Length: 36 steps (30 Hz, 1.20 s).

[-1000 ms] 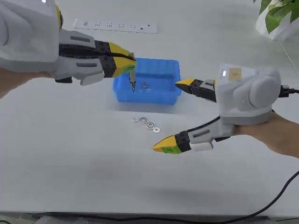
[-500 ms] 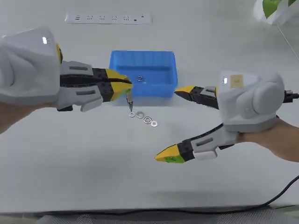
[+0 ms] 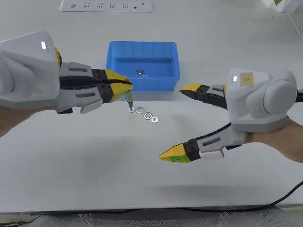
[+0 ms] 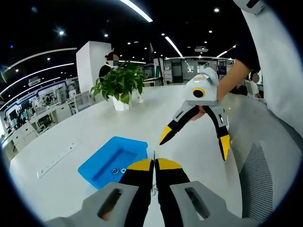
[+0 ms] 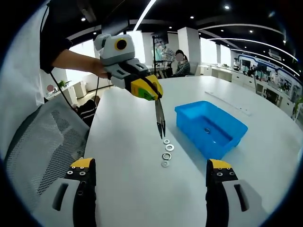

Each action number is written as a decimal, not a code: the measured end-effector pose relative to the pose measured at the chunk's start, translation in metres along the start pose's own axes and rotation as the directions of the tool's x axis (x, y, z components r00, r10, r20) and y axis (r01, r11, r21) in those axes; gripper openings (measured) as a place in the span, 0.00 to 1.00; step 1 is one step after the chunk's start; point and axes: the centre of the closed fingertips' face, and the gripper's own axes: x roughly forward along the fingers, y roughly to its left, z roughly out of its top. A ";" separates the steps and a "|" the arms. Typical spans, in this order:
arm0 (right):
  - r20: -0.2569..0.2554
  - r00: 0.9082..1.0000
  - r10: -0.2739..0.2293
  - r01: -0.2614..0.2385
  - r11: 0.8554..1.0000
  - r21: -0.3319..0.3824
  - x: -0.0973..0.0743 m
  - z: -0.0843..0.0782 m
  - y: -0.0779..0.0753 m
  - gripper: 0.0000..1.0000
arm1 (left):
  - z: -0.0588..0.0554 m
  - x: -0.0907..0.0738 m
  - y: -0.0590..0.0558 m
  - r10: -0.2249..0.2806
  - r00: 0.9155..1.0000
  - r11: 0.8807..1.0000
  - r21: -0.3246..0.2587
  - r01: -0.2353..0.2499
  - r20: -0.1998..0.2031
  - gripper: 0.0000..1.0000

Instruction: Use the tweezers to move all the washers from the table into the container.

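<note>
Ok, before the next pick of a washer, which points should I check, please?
1. Tweezers held firm: ok, left tongs are shut on them.
2. Tips at the washers on the table: ok, at the row's end.
3. One caught between the tips: cannot tell.
4. Container open and near: ok, a washer lies inside.
5. Right tongs out of the way: ok, open, beside the row.

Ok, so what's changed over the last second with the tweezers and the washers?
The left claw, shut on the thin metal tweezers, moved from above the blue plastic container down to the row of small metal washers on the white table; the tips now stand at the row's left end. Unchanged: four washers on the table, the right claw open and empty.
</note>
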 end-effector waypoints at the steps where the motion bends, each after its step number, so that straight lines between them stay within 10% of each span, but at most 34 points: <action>1: -0.007 1.000 -0.005 0.005 1.000 0.001 0.000 -0.002 -0.001 0.97 | 0.001 0.000 0.000 0.002 1.000 1.000 0.009 -0.002 0.005 0.05; 36: 0.009 0.997 0.082 -0.083 0.996 0.023 0.026 0.004 0.004 0.93 | -0.018 0.002 -0.001 -0.059 0.998 0.998 -0.039 0.058 -0.026 0.05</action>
